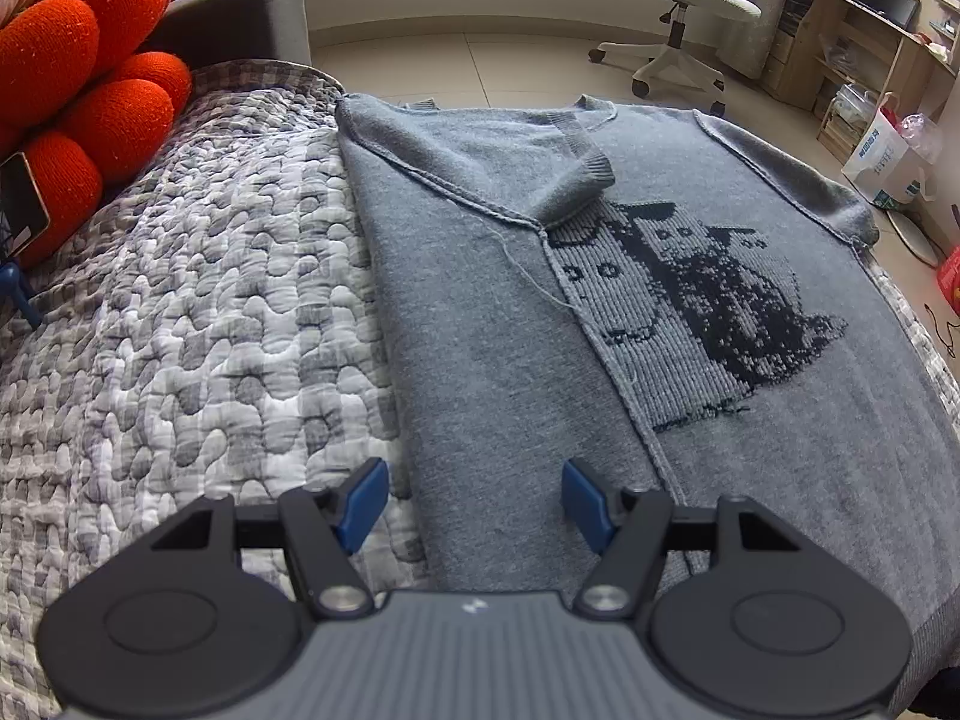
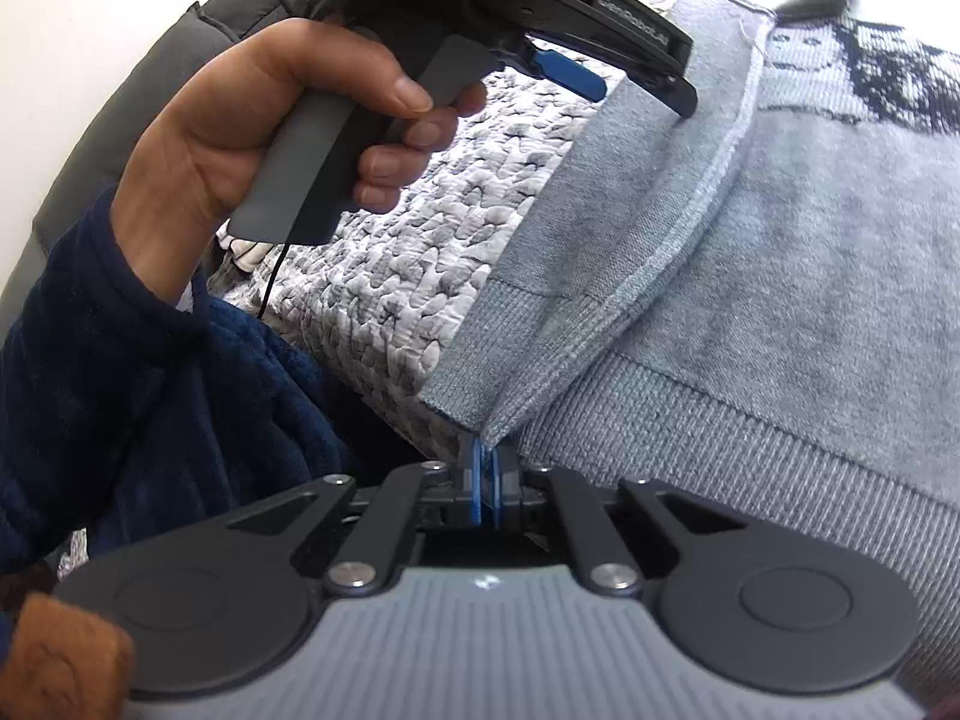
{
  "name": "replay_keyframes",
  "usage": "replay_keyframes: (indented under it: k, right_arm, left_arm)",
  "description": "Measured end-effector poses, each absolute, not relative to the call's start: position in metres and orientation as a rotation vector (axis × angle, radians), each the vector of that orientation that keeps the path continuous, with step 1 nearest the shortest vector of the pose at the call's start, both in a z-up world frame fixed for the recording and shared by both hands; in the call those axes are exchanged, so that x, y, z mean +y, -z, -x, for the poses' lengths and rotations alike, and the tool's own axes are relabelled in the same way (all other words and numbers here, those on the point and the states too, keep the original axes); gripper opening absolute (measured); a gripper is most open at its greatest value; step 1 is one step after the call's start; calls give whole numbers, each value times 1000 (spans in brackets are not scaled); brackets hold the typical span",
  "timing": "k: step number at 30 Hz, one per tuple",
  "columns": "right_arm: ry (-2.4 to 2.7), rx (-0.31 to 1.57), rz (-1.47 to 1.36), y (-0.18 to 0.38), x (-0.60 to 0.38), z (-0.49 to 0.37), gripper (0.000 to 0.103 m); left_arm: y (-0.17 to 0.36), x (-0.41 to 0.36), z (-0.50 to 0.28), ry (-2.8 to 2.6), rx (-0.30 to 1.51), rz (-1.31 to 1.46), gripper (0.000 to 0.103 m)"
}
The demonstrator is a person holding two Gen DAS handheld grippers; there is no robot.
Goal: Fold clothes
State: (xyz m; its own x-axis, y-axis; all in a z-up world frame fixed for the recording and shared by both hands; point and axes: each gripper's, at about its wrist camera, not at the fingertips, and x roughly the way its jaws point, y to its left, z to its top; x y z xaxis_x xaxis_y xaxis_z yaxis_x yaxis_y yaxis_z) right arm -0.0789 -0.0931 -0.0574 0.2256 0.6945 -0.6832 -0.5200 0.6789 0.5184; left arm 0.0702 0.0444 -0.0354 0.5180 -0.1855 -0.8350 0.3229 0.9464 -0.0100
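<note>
Your right gripper [image 2: 486, 468] is clamped on the ribbed hem corner of the grey sweater [image 1: 690, 312], which lies on the quilted cover [image 1: 210, 300] with 1 side folded inward. Your left gripper [image 1: 474, 495] hangs above it, jaws spread and holding nothing.

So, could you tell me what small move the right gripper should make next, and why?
Probably carry the pinched ribbed hem corner a little further across the grey cat sweater and lay it flat. The right gripper is shut on that corner, which is lifted off the quilt, while the left gripper hovers open and holds nothing.
</note>
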Motion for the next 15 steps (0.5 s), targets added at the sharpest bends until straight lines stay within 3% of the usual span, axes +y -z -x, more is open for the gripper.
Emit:
replay_keyframes:
  k: [4, 6, 11, 14, 15]
  right_arm:
    - [-821, 1050, -154, 60, -94, 78, 6]
    - [-840, 1046, -151, 59, -92, 79, 15]
    - [-920, 993, -164, 43, -103, 80, 18]
    - [-957, 954, -158, 31, -114, 81, 42]
    - [-967, 932, -148, 27, -118, 82, 42]
  left_arm:
    - [37, 42, -70, 308, 983, -160, 65]
    - [37, 41, -70, 308, 984, -164, 65]
    - [33, 41, -69, 308, 968, -162, 65]
    - [31, 40, -69, 305, 953, -164, 65]
    - [30, 39, -70, 306, 952, -164, 66]
